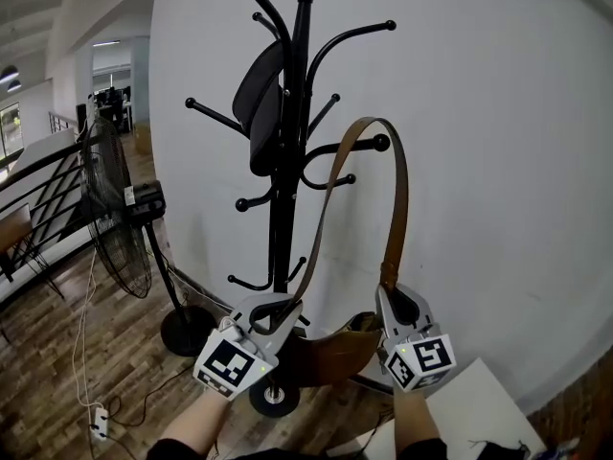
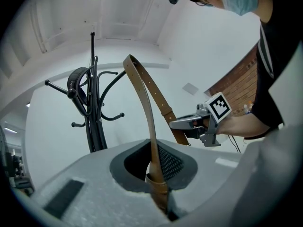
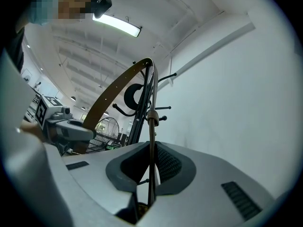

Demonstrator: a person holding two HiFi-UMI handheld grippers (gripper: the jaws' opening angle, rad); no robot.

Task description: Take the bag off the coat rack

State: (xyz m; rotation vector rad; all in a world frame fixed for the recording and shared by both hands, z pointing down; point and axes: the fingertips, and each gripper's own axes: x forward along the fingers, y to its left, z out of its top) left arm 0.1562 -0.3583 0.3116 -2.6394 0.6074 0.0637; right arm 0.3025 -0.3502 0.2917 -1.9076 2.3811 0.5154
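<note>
Fan: a standing fan (image 1: 120, 214), well left of the coat rack and out of the way
Left gripper: the left gripper (image 1: 272, 312) is low, just in front of the coat rack's pole, with its jaws pressed together on the strap's left run, close above the bag
Coat rack: the black coat rack (image 1: 283, 190) stands upright by the white wall; a dark curved thing (image 1: 259, 99) hangs on its upper arms, and I cannot tell what it is
Bag: the brown bag (image 1: 330, 355) hangs low by the coat rack's base, between the two grippers; it looks like soft leather, so I'd expect it to sag and swing rather than hold its shape, and it looks fairly light
Bag contents: hidden, so I cannot tell if anything is inside
Strap: the flat brown strap (image 1: 400, 195) arches over a ball-tipped hook (image 1: 380, 143) on the coat rack's right side; it seems stiff enough to hold its arch and smooth, and the ball could snag it; both runs near the bag look the sensible hold
Right gripper: the right gripper (image 1: 399, 300) is right of the coat rack's base, with its jaws pinching the strap's right run edge-on
</note>
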